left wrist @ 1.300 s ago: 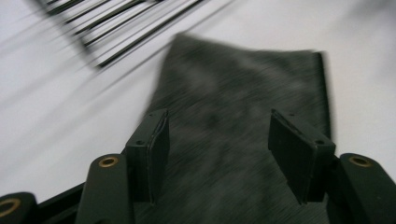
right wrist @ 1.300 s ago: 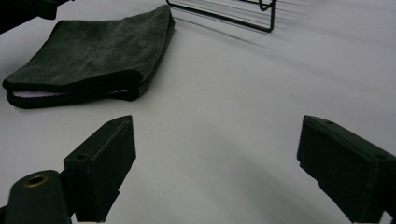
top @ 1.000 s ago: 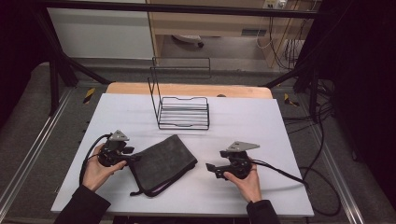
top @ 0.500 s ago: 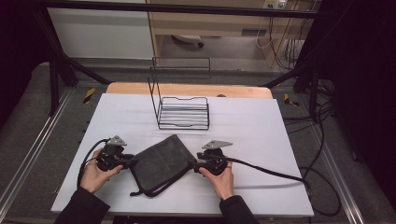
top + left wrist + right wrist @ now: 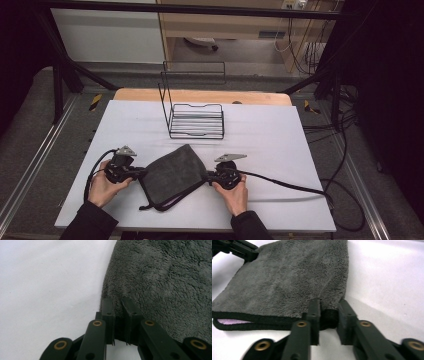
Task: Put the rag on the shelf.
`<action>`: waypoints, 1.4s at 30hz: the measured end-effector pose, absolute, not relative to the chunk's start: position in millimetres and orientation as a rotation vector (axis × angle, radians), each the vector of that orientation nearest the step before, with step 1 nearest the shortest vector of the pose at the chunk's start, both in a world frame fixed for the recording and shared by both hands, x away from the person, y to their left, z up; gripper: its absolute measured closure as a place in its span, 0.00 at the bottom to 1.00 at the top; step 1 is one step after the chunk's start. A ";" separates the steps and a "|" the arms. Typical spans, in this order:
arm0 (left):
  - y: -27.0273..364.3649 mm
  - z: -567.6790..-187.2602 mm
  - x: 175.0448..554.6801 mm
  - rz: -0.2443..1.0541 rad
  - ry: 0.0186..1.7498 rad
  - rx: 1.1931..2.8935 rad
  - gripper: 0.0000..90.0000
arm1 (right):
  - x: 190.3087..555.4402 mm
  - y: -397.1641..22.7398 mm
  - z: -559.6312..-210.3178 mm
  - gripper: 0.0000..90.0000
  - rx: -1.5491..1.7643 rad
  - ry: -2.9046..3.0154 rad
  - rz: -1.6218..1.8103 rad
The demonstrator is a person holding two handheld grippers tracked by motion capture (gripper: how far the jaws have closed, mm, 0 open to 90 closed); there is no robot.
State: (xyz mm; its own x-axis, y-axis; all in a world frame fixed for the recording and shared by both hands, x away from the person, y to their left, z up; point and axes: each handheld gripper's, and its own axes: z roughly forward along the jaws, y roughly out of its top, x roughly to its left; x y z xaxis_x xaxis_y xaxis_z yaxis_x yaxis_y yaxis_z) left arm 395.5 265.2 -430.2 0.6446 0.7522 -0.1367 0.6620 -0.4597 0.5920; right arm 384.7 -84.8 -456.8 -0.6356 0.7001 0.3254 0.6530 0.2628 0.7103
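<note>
A folded dark grey towel (image 5: pixel 175 172) lies on the white table (image 5: pixel 280 135) near its front edge, with a black hem along one side. My left gripper (image 5: pixel 141 173) is at the towel's left corner, and its jaws have just been closing. They now pinch the fluffy edge (image 5: pixel 162 277) between them (image 5: pixel 117 302). My right gripper (image 5: pixel 209 176) is at the towel's right corner. Its jaws have also just been closing and clamp the hemmed corner (image 5: pixel 329 305) of the towel (image 5: pixel 287 277). The left gripper (image 5: pixel 244 251) shows far off at the opposite corner.
A black wire rack (image 5: pixel 196 120) with a tall upright side stands at the middle back of the table. A wooden board (image 5: pixel 200 95) lies behind the table. The right gripper's cable (image 5: pixel 290 186) trails off to the right across the table.
My right gripper has moved left to the towel's right corner. Both grippers' jaws have narrowed onto the towel's corners. The left hand has stayed about where it was.
</note>
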 end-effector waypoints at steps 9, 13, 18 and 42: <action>261.9 -425.5 386.9 0.103 1.080 2.202 0.92 | 389.5 -103.6 -436.2 0.91 1.311 2.445 1.387; 245.2 -425.7 379.3 0.041 1.063 2.184 0.92 | 394.5 -113.5 -423.7 0.91 1.288 2.457 1.344; 219.1 -425.8 363.7 0.029 1.050 2.181 0.91 | 411.3 -128.1 -410.6 0.90 1.228 2.456 1.239; 209.6 -419.1 343.9 0.192 1.049 2.171 0.56 | 394.8 -127.8 -417.5 0.32 1.113 2.390 1.330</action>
State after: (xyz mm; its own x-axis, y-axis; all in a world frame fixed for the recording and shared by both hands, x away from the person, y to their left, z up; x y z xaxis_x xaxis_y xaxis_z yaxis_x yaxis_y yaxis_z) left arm 343.9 209.6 -419.1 0.6598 0.7338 -0.1619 0.6285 -0.4209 0.6540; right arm 394.8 -127.8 -417.5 -0.7008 0.6891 0.1846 0.5202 0.3165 0.7932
